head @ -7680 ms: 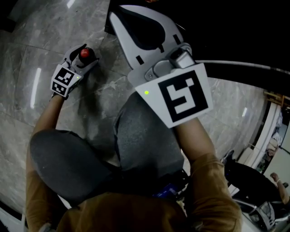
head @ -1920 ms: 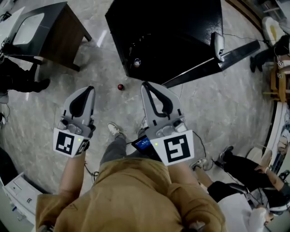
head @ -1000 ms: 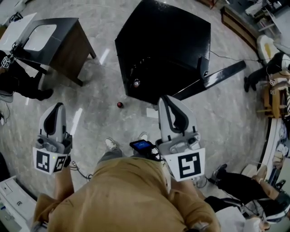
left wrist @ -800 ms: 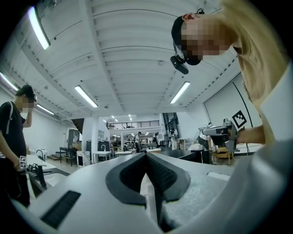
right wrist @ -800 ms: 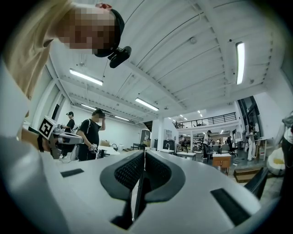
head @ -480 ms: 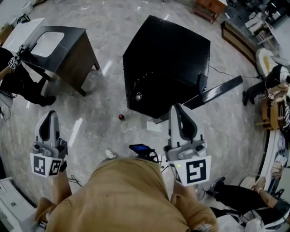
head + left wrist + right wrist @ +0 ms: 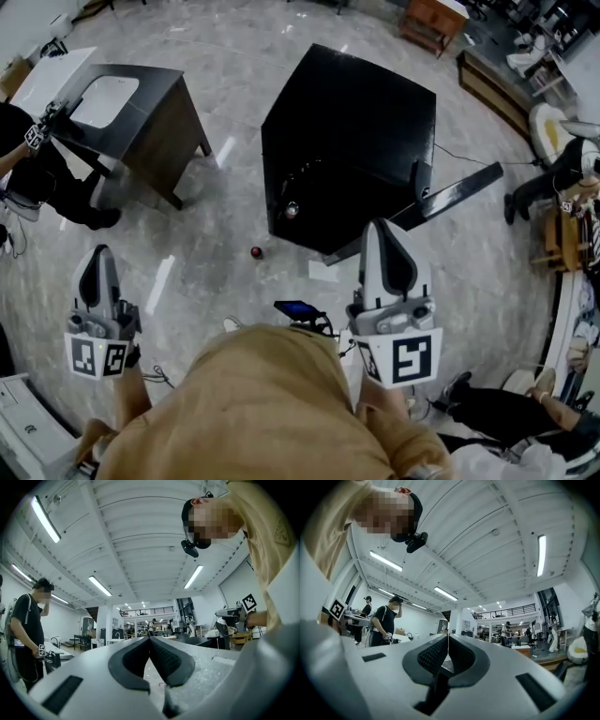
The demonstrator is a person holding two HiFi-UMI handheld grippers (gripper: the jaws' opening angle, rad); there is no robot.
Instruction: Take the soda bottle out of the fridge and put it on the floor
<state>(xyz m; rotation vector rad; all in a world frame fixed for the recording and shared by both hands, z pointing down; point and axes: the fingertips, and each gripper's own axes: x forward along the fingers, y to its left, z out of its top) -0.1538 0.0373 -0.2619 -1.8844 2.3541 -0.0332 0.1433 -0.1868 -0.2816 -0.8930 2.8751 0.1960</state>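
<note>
Soda bottle (image 7: 256, 252) stands on the grey marble floor (image 7: 216, 56), seen from above as little more than a small red cap, and neither of my grippers touches it. The black fridge (image 7: 356, 122) sits at about 1 o'clock from the bottle, its near corner close by, and its door (image 7: 459, 190) is swung open toward 3 o'clock. A pale scrap (image 7: 323, 270) lies on the floor at 4 o'clock from the bottle, near the fridge's front edge. My left gripper (image 7: 97, 255) is at about 9 o'clock from the bottle and well apart from it; my right gripper (image 7: 384, 227) is at about 3 o'clock, nearer, its tip over the fridge's front edge as the head view shows it. In the left gripper view my left gripper (image 7: 149, 639) has its dark pads pressed together with nothing between them; in the right gripper view my right gripper (image 7: 448, 637) is the same, pads meeting in a thin line, empty. Both look out level across a bright hall under strip lights. A dark table with a white top (image 7: 141, 103) stands at 10 o'clock from the bottle, and a person in black (image 7: 42, 178) stands beside it at the view's left edge
</note>
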